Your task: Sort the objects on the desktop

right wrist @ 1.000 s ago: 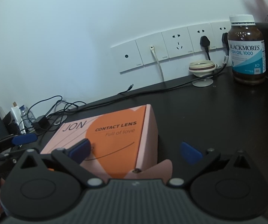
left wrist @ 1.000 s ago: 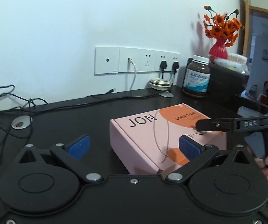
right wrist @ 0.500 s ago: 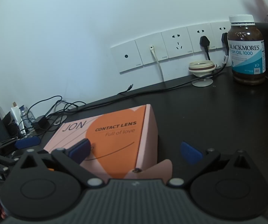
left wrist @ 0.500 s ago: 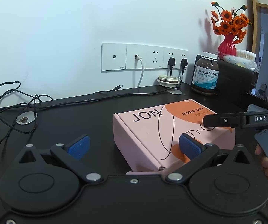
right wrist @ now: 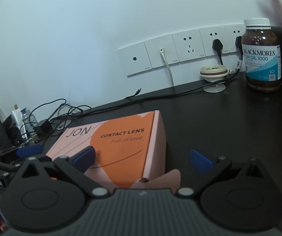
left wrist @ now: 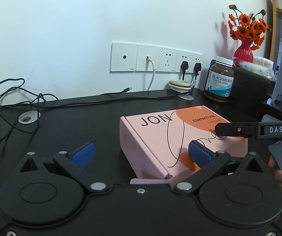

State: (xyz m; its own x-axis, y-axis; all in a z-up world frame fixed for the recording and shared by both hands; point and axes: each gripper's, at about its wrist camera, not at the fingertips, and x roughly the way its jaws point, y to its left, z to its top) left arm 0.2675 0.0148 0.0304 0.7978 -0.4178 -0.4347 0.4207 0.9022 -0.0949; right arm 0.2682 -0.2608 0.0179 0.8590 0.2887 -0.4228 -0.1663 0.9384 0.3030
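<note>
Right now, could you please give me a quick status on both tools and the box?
Left tool open, right tool open, one at each near corner of the pink box. Box flat on desk, not gripped. Loose cables behind, clear of it.

A plain white wall rises behind a black desk, lit evenly with a faint bluish cast. A row of white socket plates is set low in the wall just above the desk's back edge, with two black plugs and a white cable in them. At the far right a wooden door frame opens onto a brighter room beyond.
</note>
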